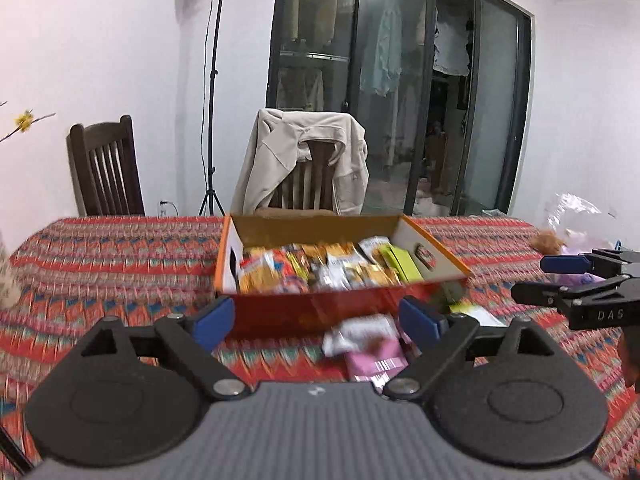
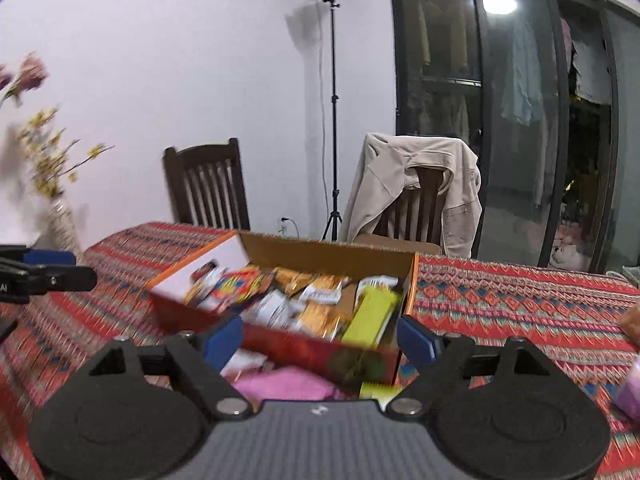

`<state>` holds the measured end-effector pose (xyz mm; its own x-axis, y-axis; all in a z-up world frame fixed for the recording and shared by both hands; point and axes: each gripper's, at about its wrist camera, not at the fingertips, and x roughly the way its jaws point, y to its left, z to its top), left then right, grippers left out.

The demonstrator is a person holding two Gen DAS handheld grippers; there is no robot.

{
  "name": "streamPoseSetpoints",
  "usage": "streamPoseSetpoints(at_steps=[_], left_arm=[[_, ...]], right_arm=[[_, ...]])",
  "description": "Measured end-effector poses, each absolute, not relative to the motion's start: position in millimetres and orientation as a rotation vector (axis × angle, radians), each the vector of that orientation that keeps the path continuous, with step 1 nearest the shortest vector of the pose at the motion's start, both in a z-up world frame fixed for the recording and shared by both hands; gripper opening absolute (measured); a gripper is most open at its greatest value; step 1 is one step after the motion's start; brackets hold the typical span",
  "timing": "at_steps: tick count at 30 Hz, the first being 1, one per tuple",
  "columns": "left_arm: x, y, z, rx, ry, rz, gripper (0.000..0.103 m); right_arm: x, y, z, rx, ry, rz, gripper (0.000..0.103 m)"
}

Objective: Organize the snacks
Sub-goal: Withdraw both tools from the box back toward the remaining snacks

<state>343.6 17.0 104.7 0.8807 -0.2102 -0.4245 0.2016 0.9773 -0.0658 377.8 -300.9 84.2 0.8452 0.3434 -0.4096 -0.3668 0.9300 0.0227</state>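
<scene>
Altogether one snack box [image 1: 340, 304], two chairs [image 1: 106, 168].

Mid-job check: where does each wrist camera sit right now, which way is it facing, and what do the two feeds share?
Left wrist: behind the open left gripper, facing the snack box; the right gripper shows at the right edge.
Right wrist: behind the open right gripper, facing the box's right corner; the left gripper shows at the left edge.
Shared: box, pink packet, patterned tablecloth, draped chair.

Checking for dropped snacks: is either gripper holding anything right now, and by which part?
Nothing is held: left gripper and right gripper both stand open, empty.
</scene>
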Motion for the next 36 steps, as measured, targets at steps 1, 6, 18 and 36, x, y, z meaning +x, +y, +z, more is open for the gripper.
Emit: streamPoseSetpoints(at_steps=[1,6,18,36], left_arm=[[334.1,14.7,100.9,-0.025,0.452,-0.216,0.092],[283.4,0.1,79.2,-0.076,0.502,-0.217,0.094],[226.8,-23.2,19.7,-0.087,0.656,-0.168,0.095],[270.2,-18.8,21.4,-0.106,0.642,-0.196,0.095]], right_arm=[[366.2,-300.2,82.3,-0.068,0.420,0.376,0.085],[302.8,-299.7,62.9,-0.124,0.421,0.375,0.087],[210.6,-314.4,-6.4,-0.020,0.535,0.362,0.088],[228.4,-316.2,-6.6,0.011,0.551,0.328,0.088]])
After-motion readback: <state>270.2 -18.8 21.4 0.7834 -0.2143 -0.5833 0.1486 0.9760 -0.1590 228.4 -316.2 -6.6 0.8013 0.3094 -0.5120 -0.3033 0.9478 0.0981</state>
